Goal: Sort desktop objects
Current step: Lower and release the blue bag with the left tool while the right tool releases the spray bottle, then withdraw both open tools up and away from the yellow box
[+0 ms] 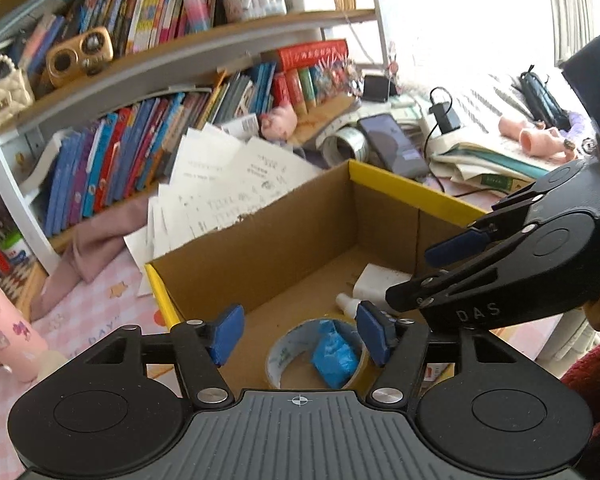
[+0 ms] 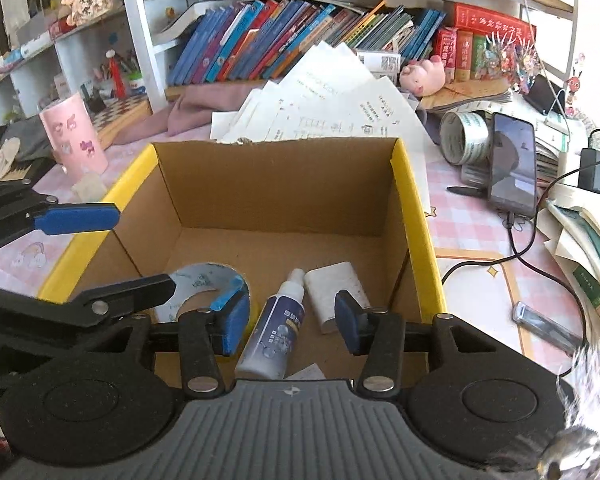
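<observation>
A pink checked cloth covers the counter [image 2: 472, 220]. A cardboard box [image 2: 276, 184] with yellow rims stands on it, open at the top. Behind the box, white printed sheets [image 2: 332, 108] fan out, next to a bunched mauve cloth [image 2: 204, 104]. To the right lie a roll of tape [image 2: 462, 136], a dark phone [image 2: 514, 164] with a black cable, a small clear case [image 2: 544, 326] and a pile of books [image 2: 588, 248]. To the left stands a pink cup [image 2: 74, 138].

White shelving [image 2: 140, 40] crowded with books [image 2: 260, 48] is standing behind a pink checked desk [image 2: 472, 216]; daylight is flooding in.
</observation>
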Available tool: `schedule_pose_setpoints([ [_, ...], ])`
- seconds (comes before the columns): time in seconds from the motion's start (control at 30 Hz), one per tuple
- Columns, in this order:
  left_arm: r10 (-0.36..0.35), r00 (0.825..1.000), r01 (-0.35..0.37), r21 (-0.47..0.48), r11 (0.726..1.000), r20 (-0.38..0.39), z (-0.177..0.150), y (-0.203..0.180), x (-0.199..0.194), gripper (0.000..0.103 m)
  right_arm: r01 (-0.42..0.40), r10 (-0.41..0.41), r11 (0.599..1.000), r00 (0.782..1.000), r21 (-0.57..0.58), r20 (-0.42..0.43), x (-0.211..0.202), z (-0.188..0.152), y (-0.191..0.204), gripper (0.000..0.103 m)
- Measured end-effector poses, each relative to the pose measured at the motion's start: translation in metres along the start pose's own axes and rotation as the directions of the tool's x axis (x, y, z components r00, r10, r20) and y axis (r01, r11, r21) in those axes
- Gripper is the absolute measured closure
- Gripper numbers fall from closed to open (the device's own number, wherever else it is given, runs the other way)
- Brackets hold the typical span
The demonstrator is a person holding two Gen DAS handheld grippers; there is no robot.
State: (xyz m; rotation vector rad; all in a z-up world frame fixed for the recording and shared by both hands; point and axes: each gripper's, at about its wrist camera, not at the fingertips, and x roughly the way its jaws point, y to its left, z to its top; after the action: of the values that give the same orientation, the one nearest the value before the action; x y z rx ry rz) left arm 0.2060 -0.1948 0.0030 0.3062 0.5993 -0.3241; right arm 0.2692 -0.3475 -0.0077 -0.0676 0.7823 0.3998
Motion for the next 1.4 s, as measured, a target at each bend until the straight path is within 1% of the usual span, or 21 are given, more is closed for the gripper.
schedule_pose_setpoints([
  [0.1,-0.007,0.999,0.007,0.006,1.0,0.033,-0.002,0.0,-0.01,0.034,0.019,-0.019,1.0,0.999,0.002,0.029,-0.008,-0.001,0.004,0.056],
  [0.23,-0.01,0.994,0.009,0.009,1.0,0.11,-0.003,0.006,-0.027,0.026,0.058,-0.059,0.998,0.996,0.014,0.067,-0.021,-0.004,0.012,0.053],
  [0.37,-0.037,0.986,0.038,-0.001,0.999,0.162,-0.003,0.015,-0.039,0.025,0.105,-0.11,0.993,0.99,0.049,0.094,-0.034,-0.007,0.02,0.052],
  [0.57,-0.081,0.979,0.078,0.027,0.997,0.187,-0.012,0.024,-0.053,0.025,0.155,-0.163,0.984,0.981,0.084,0.103,-0.048,-0.016,0.039,0.052],
  [0.7,-0.108,0.972,0.103,0.037,0.994,0.207,-0.024,0.032,-0.069,0.025,0.182,-0.193,0.978,0.975,0.103,0.108,-0.058,-0.025,0.058,0.052],
  [0.97,-0.124,0.961,0.127,0.003,0.992,0.249,-0.047,0.058,-0.105,0.024,0.23,-0.244,0.965,0.963,0.126,0.111,-0.079,-0.045,0.102,0.052],
  [1.13,-0.152,0.951,0.157,0.002,0.988,0.268,-0.06,0.072,-0.123,0.024,0.277,-0.299,0.948,0.945,0.159,0.134,-0.095,-0.057,0.126,0.052],
  [1.4,-0.226,0.937,0.225,0.035,0.974,0.267,-0.074,0.079,-0.137,0.023,0.338,-0.369,0.916,0.922,0.217,0.118,-0.114,-0.084,0.155,0.052],
])
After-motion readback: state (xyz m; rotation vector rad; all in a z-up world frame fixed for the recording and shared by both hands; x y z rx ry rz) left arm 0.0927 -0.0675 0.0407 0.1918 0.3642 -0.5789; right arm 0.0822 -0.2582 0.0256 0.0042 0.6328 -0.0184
